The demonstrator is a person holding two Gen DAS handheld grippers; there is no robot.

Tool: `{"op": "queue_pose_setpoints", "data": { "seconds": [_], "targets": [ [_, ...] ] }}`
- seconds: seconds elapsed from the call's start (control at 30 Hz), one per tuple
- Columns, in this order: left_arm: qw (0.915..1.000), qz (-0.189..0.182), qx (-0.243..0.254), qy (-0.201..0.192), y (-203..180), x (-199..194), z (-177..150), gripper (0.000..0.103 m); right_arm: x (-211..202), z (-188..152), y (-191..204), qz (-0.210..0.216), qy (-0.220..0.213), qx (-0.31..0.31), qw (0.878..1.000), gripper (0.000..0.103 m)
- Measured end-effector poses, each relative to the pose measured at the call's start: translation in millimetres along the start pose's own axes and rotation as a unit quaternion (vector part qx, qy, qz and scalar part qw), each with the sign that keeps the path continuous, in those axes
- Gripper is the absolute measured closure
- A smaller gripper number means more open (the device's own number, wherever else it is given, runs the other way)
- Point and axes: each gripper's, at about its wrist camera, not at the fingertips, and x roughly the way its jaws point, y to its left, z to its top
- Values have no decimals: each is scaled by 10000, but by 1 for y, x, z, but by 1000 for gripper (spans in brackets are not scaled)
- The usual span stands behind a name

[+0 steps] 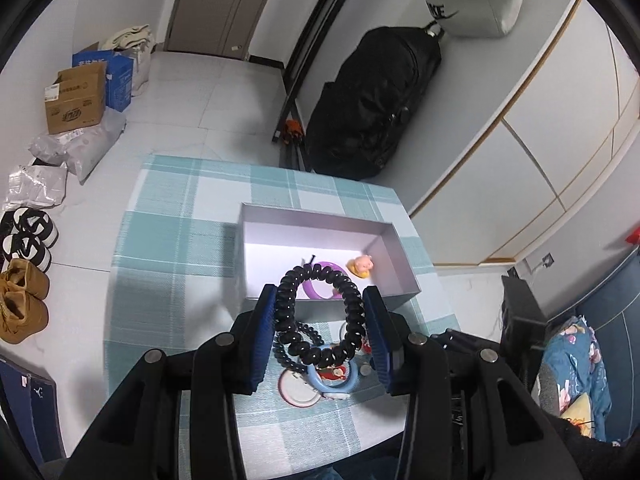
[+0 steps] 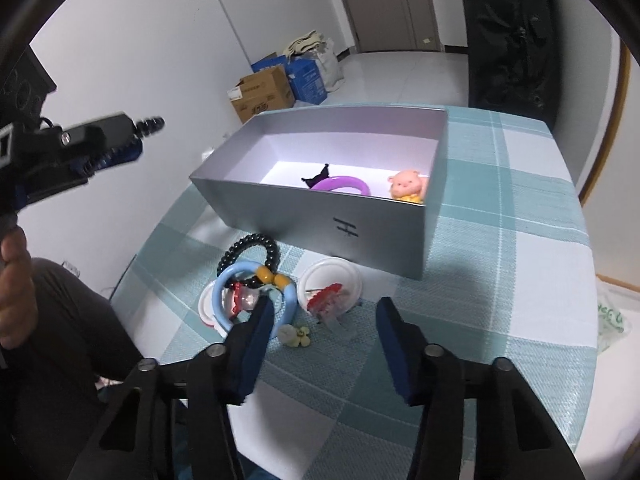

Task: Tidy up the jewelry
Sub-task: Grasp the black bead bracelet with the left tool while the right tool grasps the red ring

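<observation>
My left gripper (image 1: 320, 304) is shut on a black spiral hair tie (image 1: 288, 300) and holds it above the table, just in front of the grey box (image 1: 316, 214). The box holds a purple bangle (image 1: 316, 294) and a pink pig figure (image 1: 362, 265). On the checked cloth lie a blue ring (image 2: 224, 298), a black bead bracelet (image 2: 256, 242), a white lid with red clips (image 2: 332, 286) and a small flower clip (image 2: 298, 336). My right gripper (image 2: 324, 308) is open and empty, low over these pieces. The left gripper also shows in the right wrist view (image 2: 132, 136).
The box (image 2: 320, 216) stands in the middle of the small table with the teal checked cloth (image 2: 500, 280). A black bag (image 1: 372, 100) leans on the wall behind. Cardboard boxes (image 1: 76, 96) and shoes (image 1: 24, 240) lie on the floor at left.
</observation>
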Motion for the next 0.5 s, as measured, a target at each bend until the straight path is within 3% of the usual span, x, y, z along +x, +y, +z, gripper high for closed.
{"op": "queue_pose_setpoints", "data": {
  "seconds": [0.23, 0.5],
  "targets": [
    [10000, 11, -39, -36, 4, -2, 0, 66, 9, 0, 5, -126, 117, -126, 9998, 83],
    [9997, 175, 105, -143, -2, -4, 0, 66, 4, 3, 4, -10, -27, -57, 10000, 84]
  ]
}}
